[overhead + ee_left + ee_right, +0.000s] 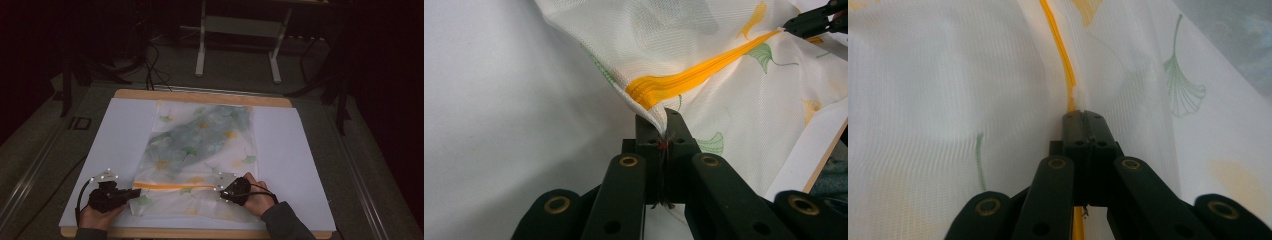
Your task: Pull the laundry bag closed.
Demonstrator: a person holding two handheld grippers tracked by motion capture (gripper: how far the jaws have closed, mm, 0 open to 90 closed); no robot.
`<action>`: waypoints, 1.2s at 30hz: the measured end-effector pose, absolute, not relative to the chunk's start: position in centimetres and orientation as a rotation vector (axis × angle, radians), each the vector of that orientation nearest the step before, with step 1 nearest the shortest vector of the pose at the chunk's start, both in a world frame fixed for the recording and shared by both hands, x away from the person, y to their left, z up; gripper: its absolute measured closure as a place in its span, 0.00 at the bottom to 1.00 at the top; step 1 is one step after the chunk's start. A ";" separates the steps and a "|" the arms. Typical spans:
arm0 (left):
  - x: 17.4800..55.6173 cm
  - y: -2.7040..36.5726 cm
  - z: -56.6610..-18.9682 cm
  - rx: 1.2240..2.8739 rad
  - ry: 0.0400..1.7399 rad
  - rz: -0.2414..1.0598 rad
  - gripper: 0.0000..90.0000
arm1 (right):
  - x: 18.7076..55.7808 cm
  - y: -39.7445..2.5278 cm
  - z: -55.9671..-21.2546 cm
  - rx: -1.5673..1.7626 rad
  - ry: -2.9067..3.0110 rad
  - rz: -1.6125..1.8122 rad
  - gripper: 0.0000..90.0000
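Note:
A white mesh bag point(200, 145) printed with green and yellow leaves lies flat on the white sheet point(120, 130), a blue-grey garment point(210, 130) showing through it. An orange zipper point(170, 185) runs across its near end. My left gripper point(136, 192) is shut on the bag's left end, where the zipper point(694, 77) begins, the fabric pinched at the tips of my left gripper point(664, 120). My right gripper point(220, 191) is shut on the zipper point(1060, 47), with its closed tips point(1084, 117) clamping a small white piece on the orange line. The right gripper point(796, 25) also appears at the zipper's far end.
The white sheet covers a wooden board point(200, 95) whose edge shows at the front and back. Behind the table stands a grey metal frame point(240, 30), with cables point(150, 65) on the dark floor. Bare sheet lies left and right of the bag.

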State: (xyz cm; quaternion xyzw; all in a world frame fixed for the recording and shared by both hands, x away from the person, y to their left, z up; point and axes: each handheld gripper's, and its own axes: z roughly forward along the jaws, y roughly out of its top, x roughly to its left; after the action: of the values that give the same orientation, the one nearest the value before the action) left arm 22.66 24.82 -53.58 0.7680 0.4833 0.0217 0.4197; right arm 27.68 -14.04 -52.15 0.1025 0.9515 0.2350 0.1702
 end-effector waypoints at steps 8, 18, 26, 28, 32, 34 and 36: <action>22.7 24.9 -53.7 1.925 1.214 0.052 0.98 | 27.6 -15.2 -52.0 0.300 2.696 0.629 1.00; 22.7 24.9 -53.7 1.925 1.212 0.049 0.98 | 27.2 -17.2 -51.8 0.325 2.683 0.602 1.00; 22.6 24.9 -53.7 1.927 1.212 0.040 0.98 | 26.6 -19.7 -51.7 0.364 2.661 0.579 1.00; 22.6 24.9 -53.7 1.928 1.213 0.039 0.98 | 26.4 -20.6 -51.8 0.383 2.661 0.571 1.00; 22.5 24.9 -53.8 1.922 1.216 0.027 0.98 | 26.1 -22.1 -51.7 0.413 2.652 0.561 1.00; 22.5 24.8 -53.9 1.924 1.216 0.021 0.98 | 26.0 -22.8 -51.6 0.429 2.642 0.560 1.00; 22.5 24.8 -53.9 1.926 1.212 0.015 0.98 | 25.9 -23.5 -51.5 0.448 2.636 0.558 1.00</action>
State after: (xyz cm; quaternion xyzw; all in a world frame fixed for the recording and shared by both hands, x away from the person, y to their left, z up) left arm 22.50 24.82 -53.88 0.7681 0.4834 0.0058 0.4198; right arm 25.93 -23.53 -51.52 0.1606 0.9448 0.1999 0.2039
